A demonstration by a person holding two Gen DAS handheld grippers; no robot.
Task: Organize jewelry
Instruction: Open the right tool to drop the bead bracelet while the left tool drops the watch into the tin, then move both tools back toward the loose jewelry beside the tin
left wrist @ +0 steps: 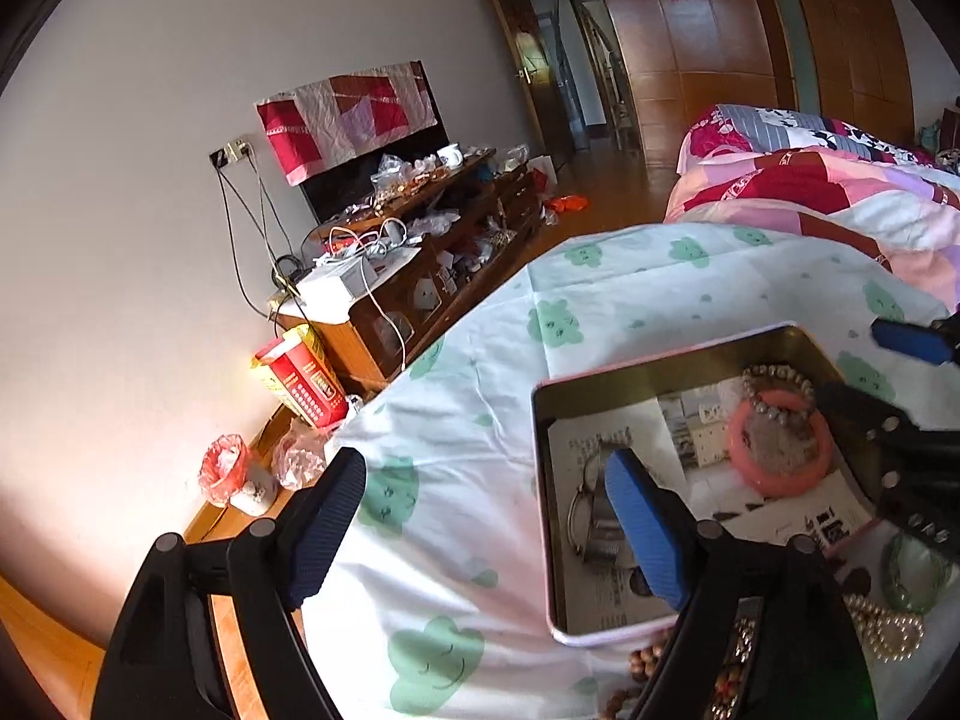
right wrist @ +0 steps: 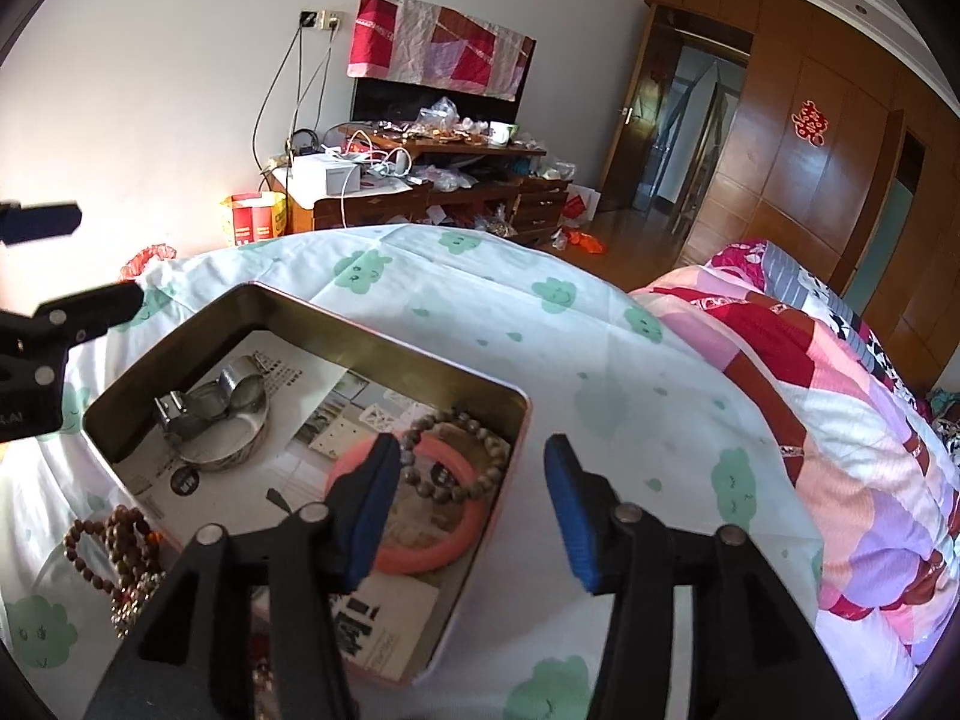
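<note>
An open metal tin point(left wrist: 543, 420) point(right wrist: 180, 330) lies on the bed sheet, lined with printed paper. In it are a pink bangle point(left wrist: 780, 483) point(right wrist: 420, 558), a grey bead bracelet point(left wrist: 777, 402) point(right wrist: 456, 486) and a silver watch with bangle point(left wrist: 591, 510) point(right wrist: 219, 414). My left gripper point(left wrist: 486, 516) is open and empty, straddling the tin's left wall. My right gripper point(right wrist: 471, 498) is open and empty, straddling the tin's right wall above the pink bangle. Outside the tin lie brown bead strands point(right wrist: 114, 546) point(left wrist: 645, 660), a pearl strand point(left wrist: 888, 630) and a green bangle point(left wrist: 915, 576).
The white sheet with green clouds point(left wrist: 540, 312) point(right wrist: 600, 360) covers the bed. A patchwork quilt point(right wrist: 840, 420) point(left wrist: 840, 192) lies to the right. A cluttered wooden cabinet point(left wrist: 420, 252) point(right wrist: 432, 180) stands by the wall, with a red box point(left wrist: 300, 378) and a doorway point(right wrist: 678, 138) nearby.
</note>
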